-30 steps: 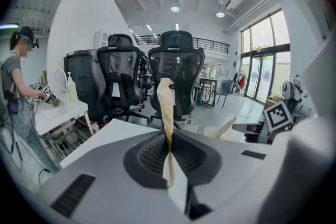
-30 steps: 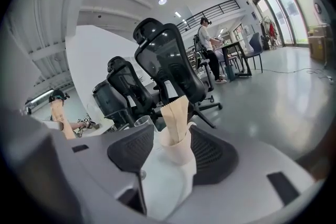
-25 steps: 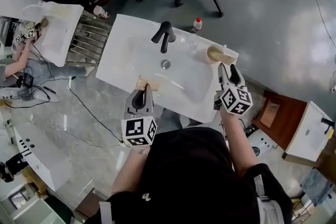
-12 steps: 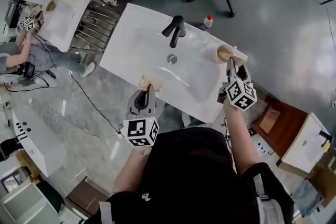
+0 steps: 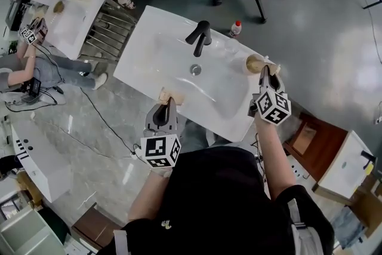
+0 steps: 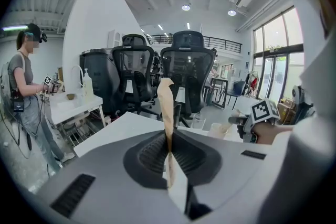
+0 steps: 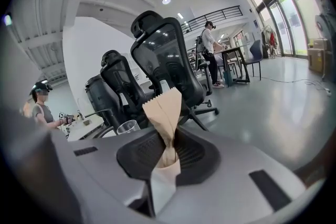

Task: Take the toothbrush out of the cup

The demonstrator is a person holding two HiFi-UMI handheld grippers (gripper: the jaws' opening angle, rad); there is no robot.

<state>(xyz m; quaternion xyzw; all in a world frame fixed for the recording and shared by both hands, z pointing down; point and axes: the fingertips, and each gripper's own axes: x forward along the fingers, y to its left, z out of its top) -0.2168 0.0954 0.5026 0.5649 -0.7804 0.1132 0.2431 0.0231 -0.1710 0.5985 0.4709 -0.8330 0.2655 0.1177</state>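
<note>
- The jaws of your right gripper [image 5: 263, 73] have just closed and now pinch the toothbrush [image 7: 164, 107] in its paper wrapper, whose zigzag top stands up beyond them.
- The cup [image 5: 254, 61] sits right at those jaw tips, on the corner of the white surface [image 5: 155, 51]. I judge the toothbrush's lower end is still inside it.
- The jaws of your left gripper [image 5: 166, 103] are pressed together on a tan paper packet [image 6: 166, 99].
- The grasp looks made; lifting the toothbrush clear remains.
</note>
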